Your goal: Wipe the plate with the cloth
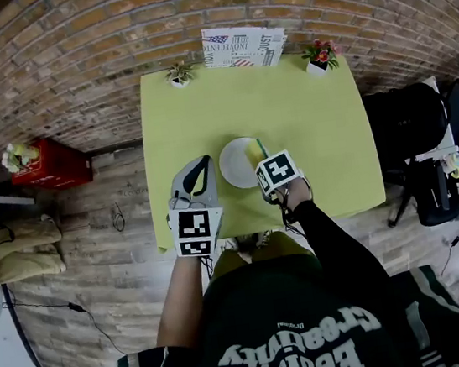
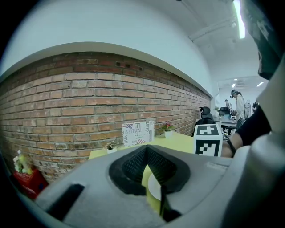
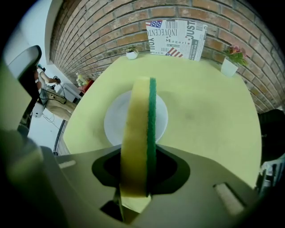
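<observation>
Plate (image 1: 237, 162) lies unheld close to the near edge of the table (image 1: 314, 124). Right gripper (image 3: 136, 174) clamps a sponge (image 3: 138, 129) edge-on over the plate. Left gripper (image 1: 203, 167), left of the plate, has its jaws nearly together and empty. Risk: wiping pressure may slide the unsteadied plate off the edge.

A white newspaper-print card (image 3: 176, 39) propped against the brick wall reads "JUST" in large letters; its other words are unclear. The pale lettering on the person's dark shirt (image 1: 300, 355) appears upside down and cannot be read with certainty.
</observation>
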A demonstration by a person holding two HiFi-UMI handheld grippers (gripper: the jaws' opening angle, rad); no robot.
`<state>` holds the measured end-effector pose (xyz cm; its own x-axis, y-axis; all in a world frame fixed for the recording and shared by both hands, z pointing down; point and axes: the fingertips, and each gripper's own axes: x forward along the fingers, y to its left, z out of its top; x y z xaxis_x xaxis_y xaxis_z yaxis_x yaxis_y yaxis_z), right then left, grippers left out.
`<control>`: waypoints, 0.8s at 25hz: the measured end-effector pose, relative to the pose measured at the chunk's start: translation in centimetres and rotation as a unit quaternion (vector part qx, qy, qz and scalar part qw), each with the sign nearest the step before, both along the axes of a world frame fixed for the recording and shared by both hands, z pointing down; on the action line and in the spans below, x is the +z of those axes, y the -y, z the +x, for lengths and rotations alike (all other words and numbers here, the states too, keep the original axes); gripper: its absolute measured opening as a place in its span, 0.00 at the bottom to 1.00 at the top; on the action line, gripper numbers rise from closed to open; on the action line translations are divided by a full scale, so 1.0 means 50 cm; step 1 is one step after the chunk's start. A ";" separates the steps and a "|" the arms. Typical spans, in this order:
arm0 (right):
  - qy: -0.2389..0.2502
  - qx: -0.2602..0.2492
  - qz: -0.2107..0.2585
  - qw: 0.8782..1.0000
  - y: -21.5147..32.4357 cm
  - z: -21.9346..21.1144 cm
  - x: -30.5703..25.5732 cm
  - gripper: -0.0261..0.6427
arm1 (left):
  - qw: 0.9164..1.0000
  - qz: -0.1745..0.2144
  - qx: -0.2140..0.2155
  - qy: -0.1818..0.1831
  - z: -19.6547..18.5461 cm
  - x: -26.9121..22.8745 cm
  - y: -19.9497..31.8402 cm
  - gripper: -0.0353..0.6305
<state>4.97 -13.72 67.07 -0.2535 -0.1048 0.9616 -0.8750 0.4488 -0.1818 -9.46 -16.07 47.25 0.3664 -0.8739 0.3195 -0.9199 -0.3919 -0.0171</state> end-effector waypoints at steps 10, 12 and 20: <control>-0.005 0.035 0.004 0.999 0.010 0.060 0.003 0.25 | 1.000 0.003 0.009 -0.003 0.025 -0.007 0.012 0.06; -0.005 0.034 0.006 0.999 0.009 0.061 0.002 0.25 | 1.000 0.002 0.011 -0.003 0.028 -0.005 0.010 0.06; 0.019 -0.005 0.025 1.000 0.006 0.002 -0.030 0.25 | 1.000 0.002 0.006 -0.007 0.014 -0.004 0.004 0.06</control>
<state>5.05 -14.00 65.59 -0.2904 -0.1490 0.9452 -0.8634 0.4666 -0.1917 -8.74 -16.28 47.04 0.3814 -0.8708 0.3102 -0.9152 -0.4030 -0.0060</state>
